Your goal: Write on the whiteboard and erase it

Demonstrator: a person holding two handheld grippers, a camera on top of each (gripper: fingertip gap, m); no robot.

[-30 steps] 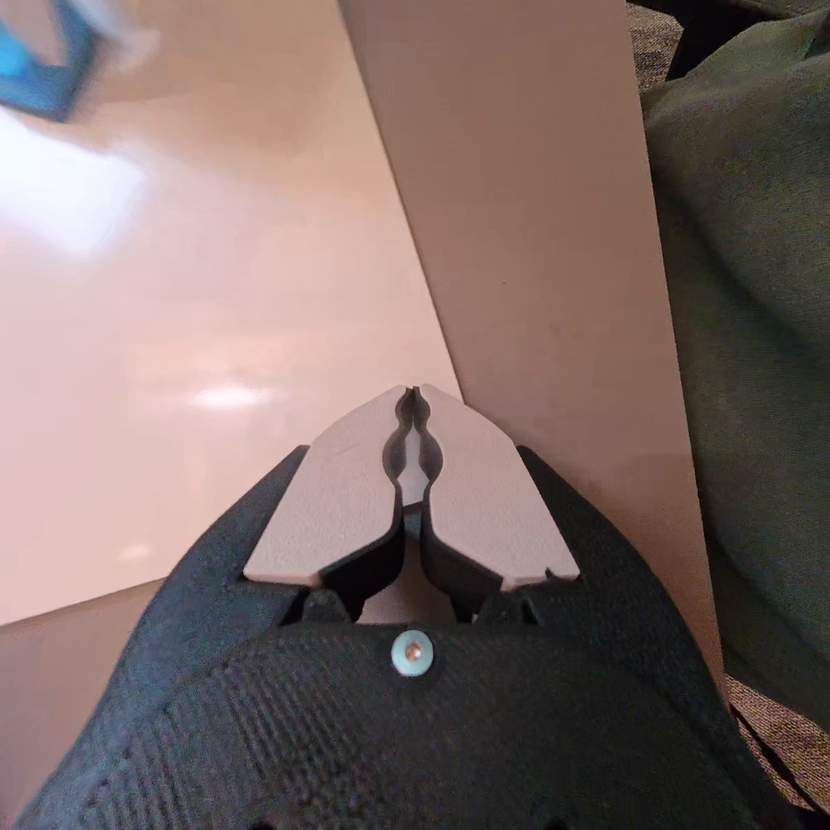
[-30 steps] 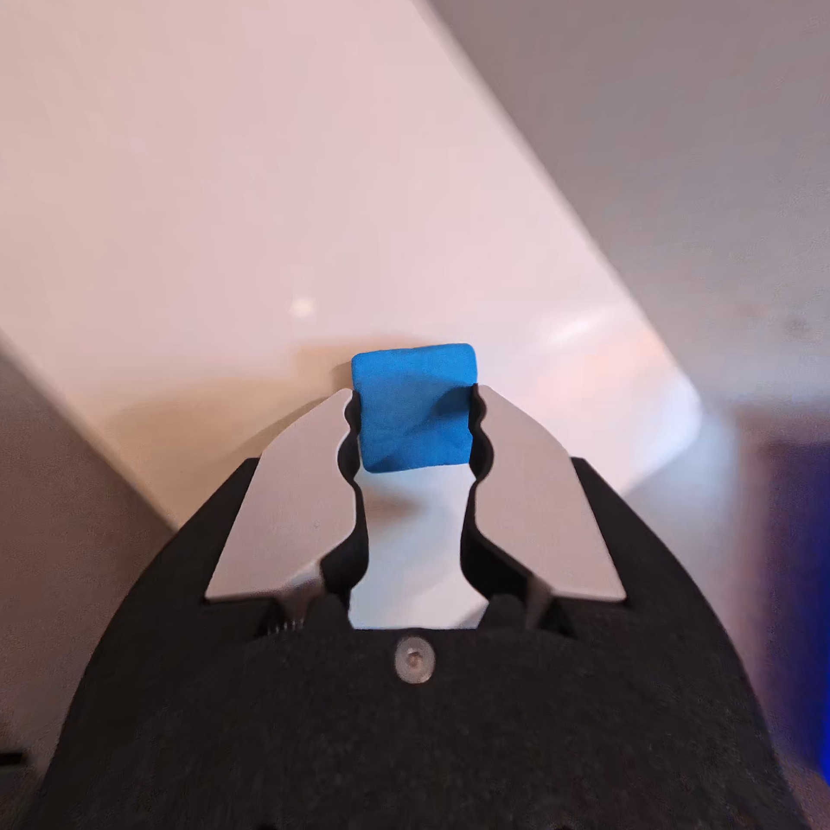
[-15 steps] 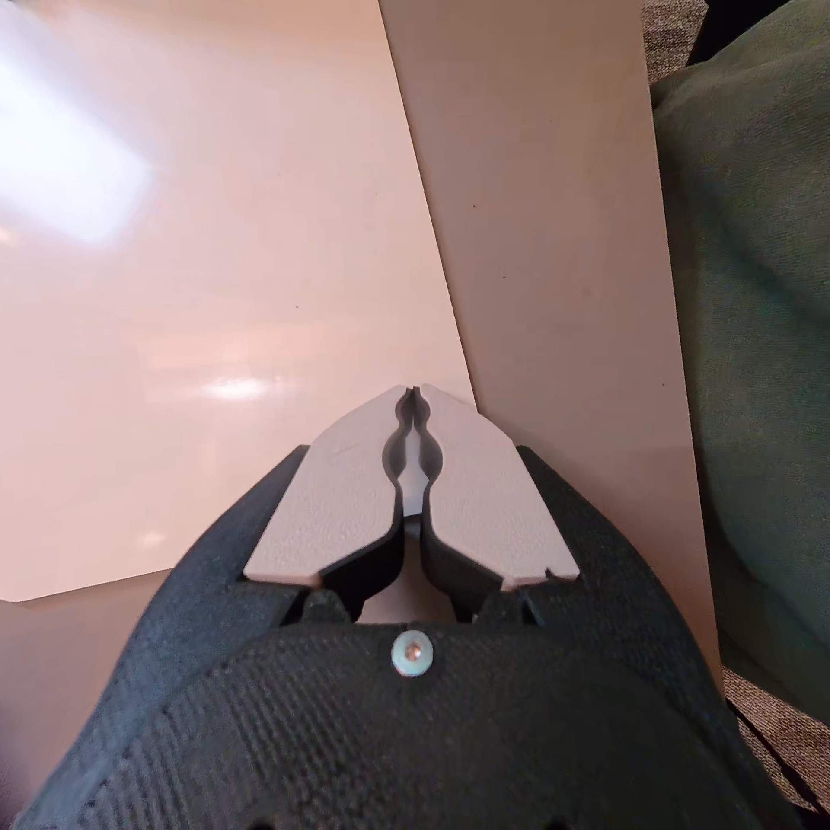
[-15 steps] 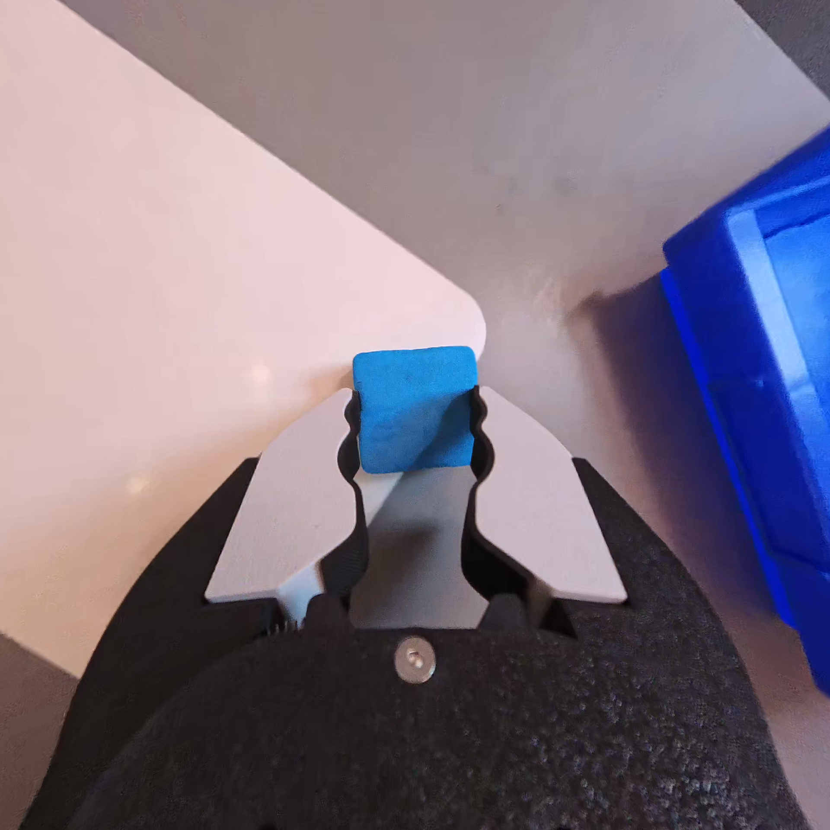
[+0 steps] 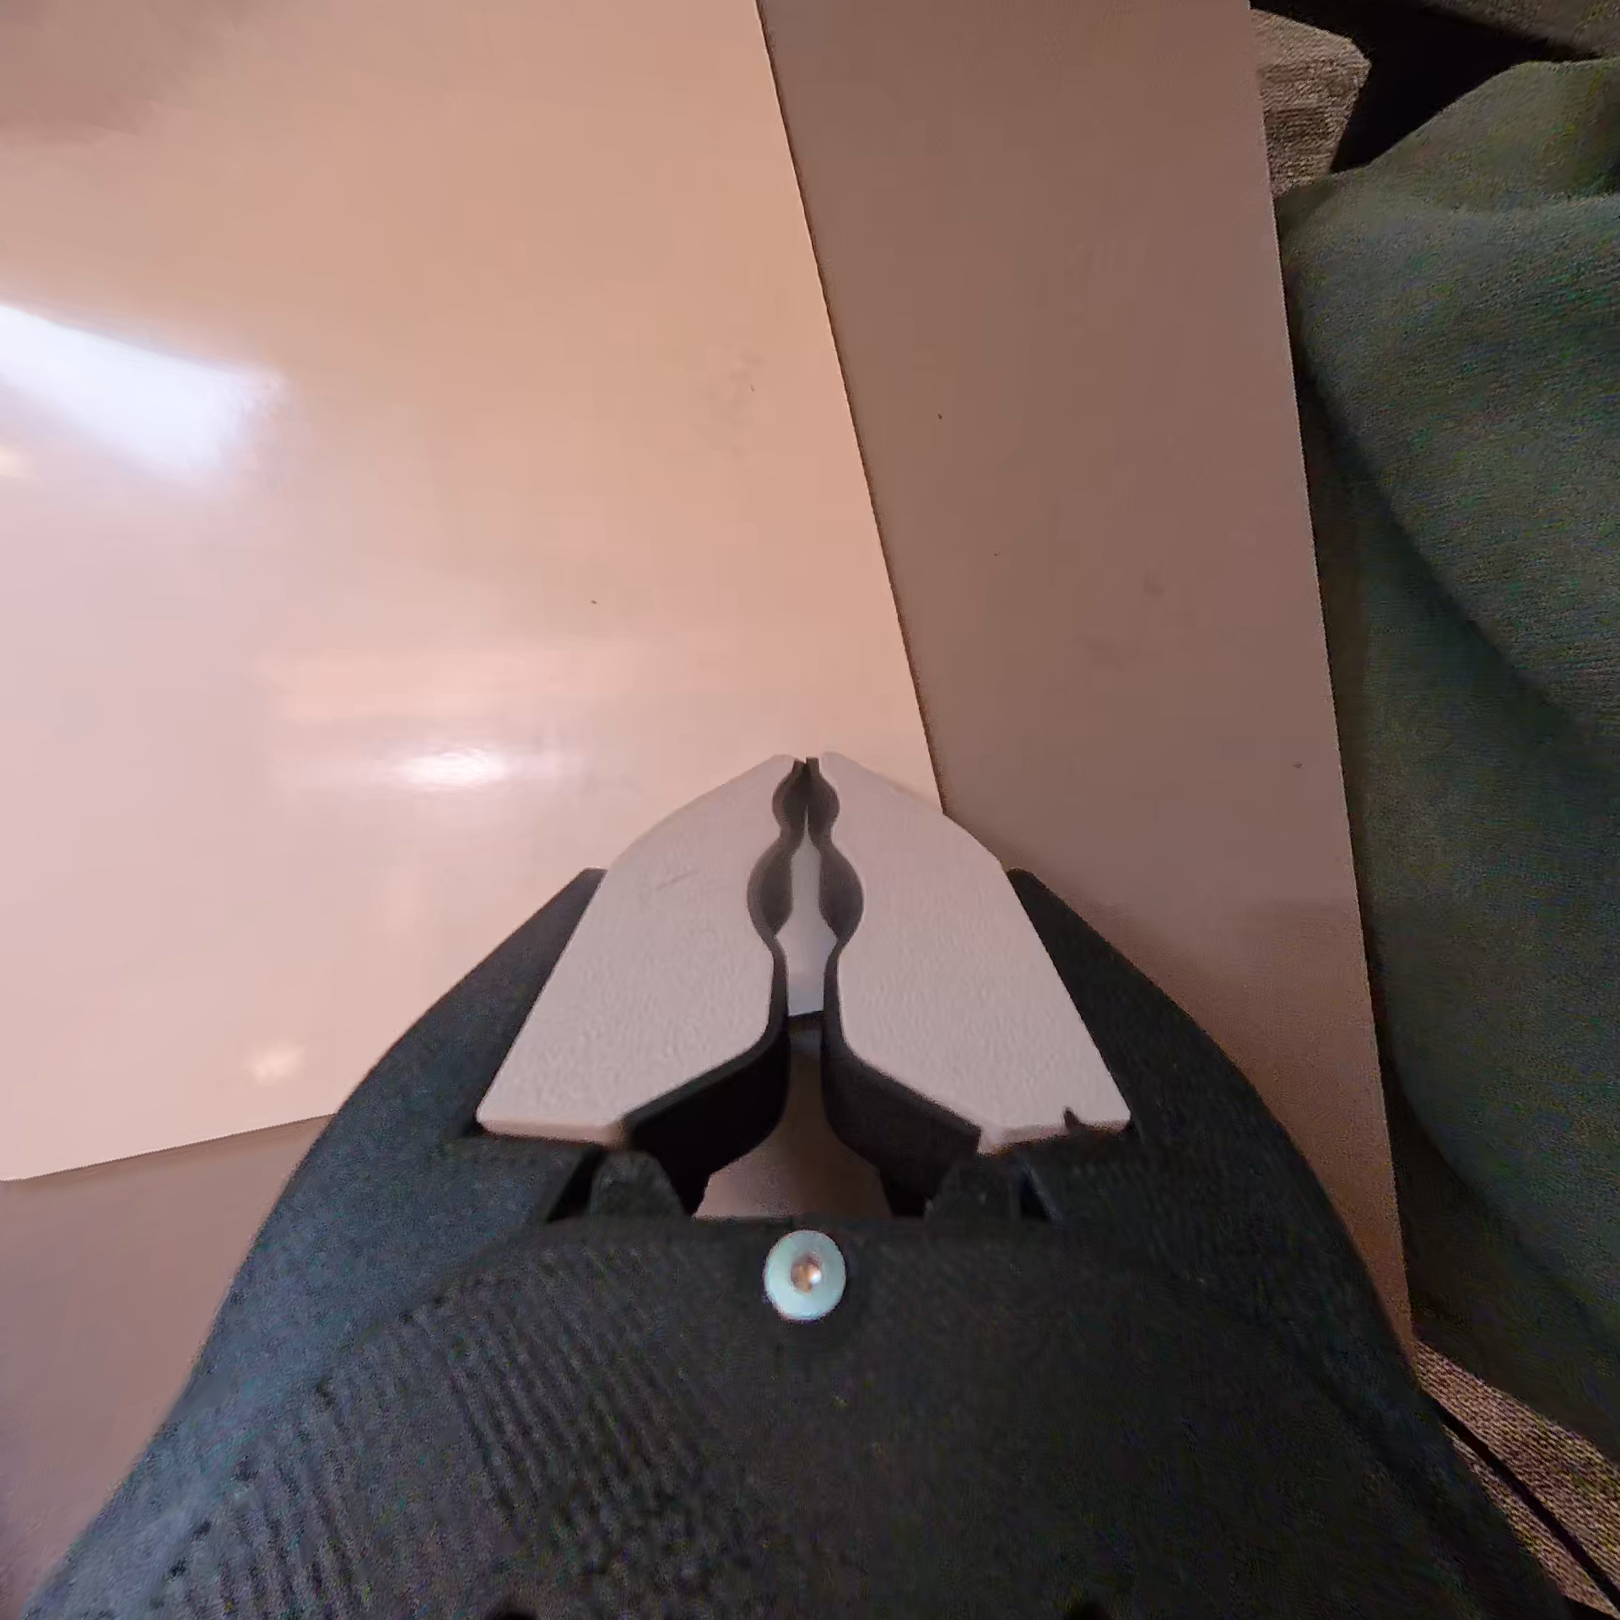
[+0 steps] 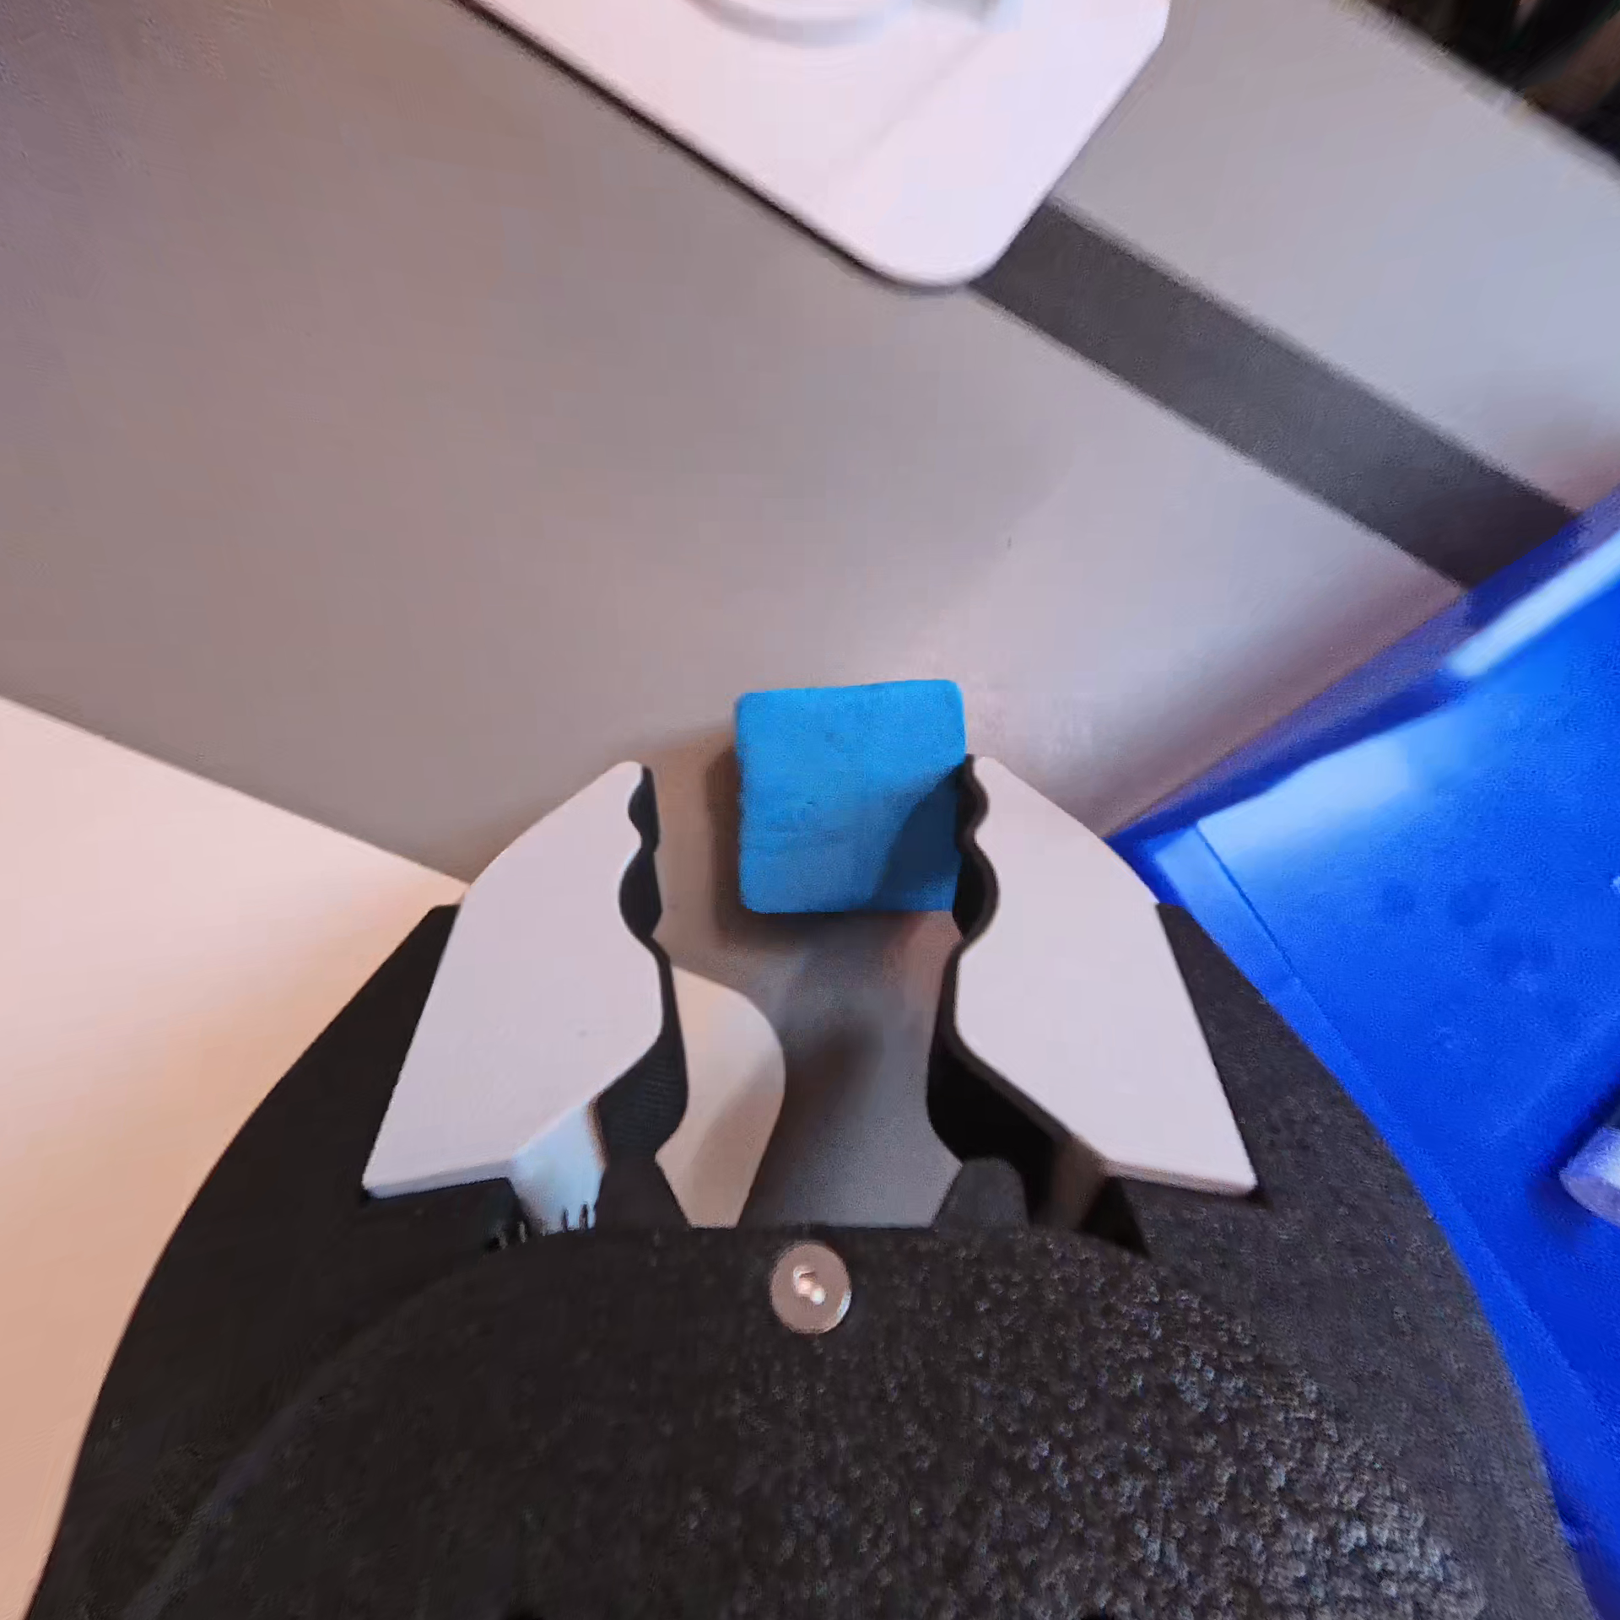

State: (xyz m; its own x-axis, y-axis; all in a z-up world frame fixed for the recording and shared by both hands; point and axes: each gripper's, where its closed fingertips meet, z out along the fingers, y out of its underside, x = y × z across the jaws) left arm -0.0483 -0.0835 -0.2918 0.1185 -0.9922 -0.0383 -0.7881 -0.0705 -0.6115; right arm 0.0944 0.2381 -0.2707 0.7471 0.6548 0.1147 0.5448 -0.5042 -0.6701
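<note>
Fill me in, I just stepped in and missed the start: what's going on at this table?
A person is working with two handheld grippers. The right gripper has opened: a gap shows between its left finger and the blue eraser, which sits on the grey table just off the whiteboard corner, beside a blue bin. The left gripper is shut and empty, over the whiteboard's edge. No writing is visible on the board.
</note>
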